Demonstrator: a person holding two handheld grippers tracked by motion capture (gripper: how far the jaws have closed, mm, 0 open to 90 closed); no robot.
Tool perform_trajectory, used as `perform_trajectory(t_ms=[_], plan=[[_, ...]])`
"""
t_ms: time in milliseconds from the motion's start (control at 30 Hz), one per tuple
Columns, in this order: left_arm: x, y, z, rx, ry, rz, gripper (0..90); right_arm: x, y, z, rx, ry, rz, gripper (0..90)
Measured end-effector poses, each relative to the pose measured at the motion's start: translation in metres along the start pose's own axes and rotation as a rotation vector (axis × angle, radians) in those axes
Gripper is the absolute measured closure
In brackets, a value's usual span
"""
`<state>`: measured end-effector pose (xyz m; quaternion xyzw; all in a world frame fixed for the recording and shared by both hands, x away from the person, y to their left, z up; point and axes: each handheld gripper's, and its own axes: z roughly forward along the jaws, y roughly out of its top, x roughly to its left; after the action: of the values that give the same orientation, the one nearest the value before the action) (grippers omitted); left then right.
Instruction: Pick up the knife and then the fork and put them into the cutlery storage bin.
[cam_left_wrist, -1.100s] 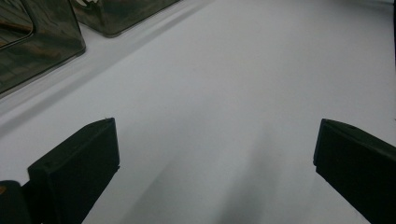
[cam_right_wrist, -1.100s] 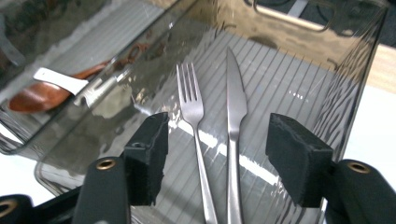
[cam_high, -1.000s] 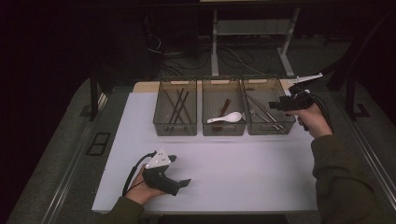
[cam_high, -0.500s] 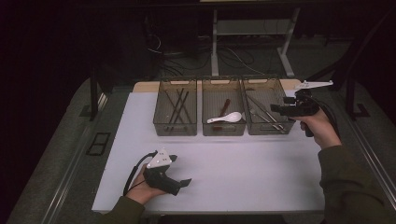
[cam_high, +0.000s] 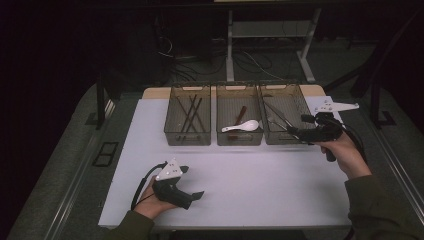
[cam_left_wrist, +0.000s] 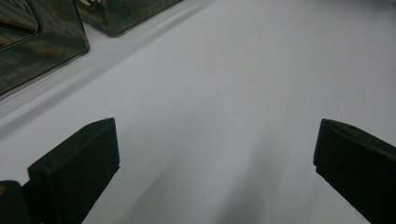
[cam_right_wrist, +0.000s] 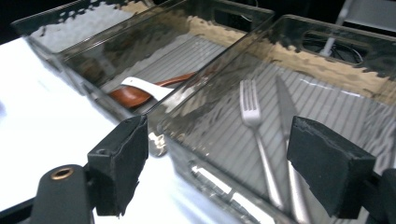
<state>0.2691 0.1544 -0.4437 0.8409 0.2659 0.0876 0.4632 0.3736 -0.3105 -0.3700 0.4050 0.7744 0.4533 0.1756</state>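
Three clear bins stand side by side along the far edge of a white surface (cam_high: 260, 180), seen from the person's side. The left bin (cam_high: 187, 121) holds dark sticks that look like chopsticks (cam_high: 190, 114). The middle bin (cam_high: 239, 120) holds a white spoon (cam_high: 242, 126) lying across a reddish-brown spoon (cam_right_wrist: 133, 97). The right bin (cam_high: 284, 119) holds a metal fork (cam_right_wrist: 258, 135) and a metal knife (cam_right_wrist: 287, 140), lying next to each other on the ribbed floor of the bin. The right gripper (cam_high: 296, 131), held in the person's right hand (cam_high: 342, 152), sits just beside the near right corner of the right bin, pointing level towards it. In the right gripper view its jaws stand released and wide apart, with nothing between them; they have just been opening, and the fork and knife lie beyond them inside the bin, untouched. The left gripper (cam_high: 196, 197) rests in the person's left hand (cam_high: 150, 202) near the front edge of the surface, well apart from the bins. In the left gripper view its jaws are also released and wide, with bare white surface between them and the corners of two bins at the upper left of that view. A black cable (cam_high: 137, 187) loops from the left gripper beside the wrist
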Motion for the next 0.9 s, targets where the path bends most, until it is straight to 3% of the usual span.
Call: perform_trajectory(t_ms=[567,900], plan=[[-0.001,0.0,-0.001,-0.003,0.0,0.001,0.0,0.037,-0.041,-0.014,-0.04,0.036,-0.02,18.6],[-0.001,0.0,-0.002,-0.005,0.0,0.0,0.0,0.053,-0.061,-0.017,-0.037,0.086,-0.026,18.6]])
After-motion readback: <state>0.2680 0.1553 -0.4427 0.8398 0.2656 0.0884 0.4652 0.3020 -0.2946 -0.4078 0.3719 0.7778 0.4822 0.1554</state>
